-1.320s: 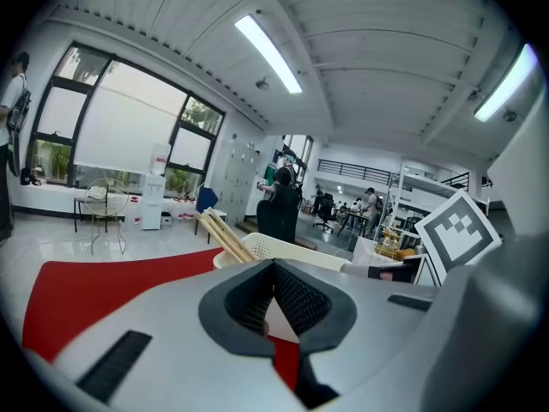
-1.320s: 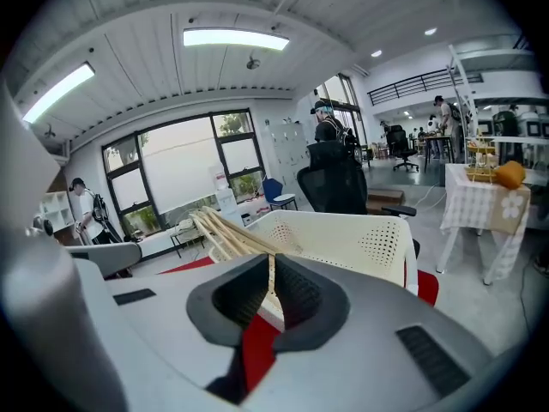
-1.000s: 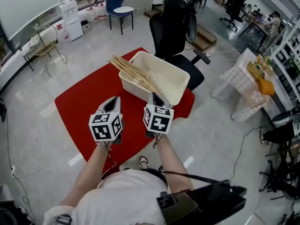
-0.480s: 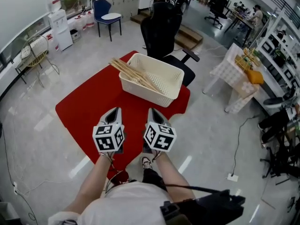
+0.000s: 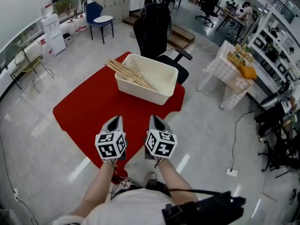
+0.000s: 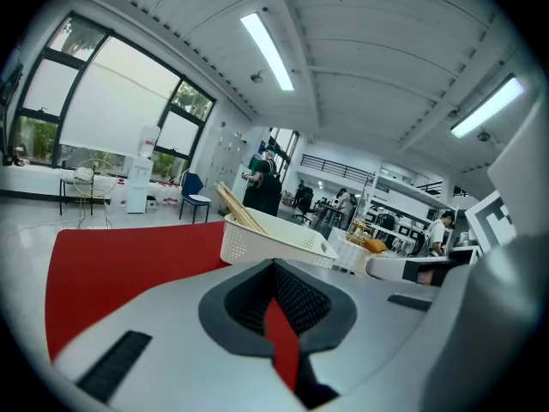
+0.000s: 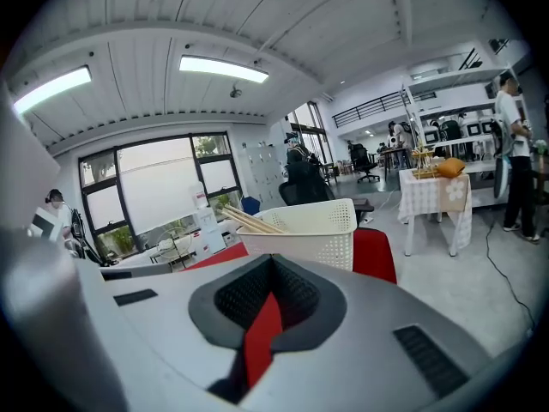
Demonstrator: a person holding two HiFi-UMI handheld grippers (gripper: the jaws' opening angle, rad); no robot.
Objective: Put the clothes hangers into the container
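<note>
Hangers (image 5: 129,72) are noted lying in the white container (image 5: 146,93) on the far part of the red mat (image 5: 89,111), while left tongs (image 5: 114,121) and right tongs (image 5: 155,119) are held clenched, empty, at its near edge.

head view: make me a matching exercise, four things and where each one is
Things:
1 white perforated plastic basket
2 bundle of light wooden clothes hangers
3 black office chair
4 blue chair

Places:
A far back left of the room
B on the red floor mat
C just behind the basket
D lying in the basket, ends over its left rim

Pairs: 1-B, 2-D, 3-C, 4-A
</note>
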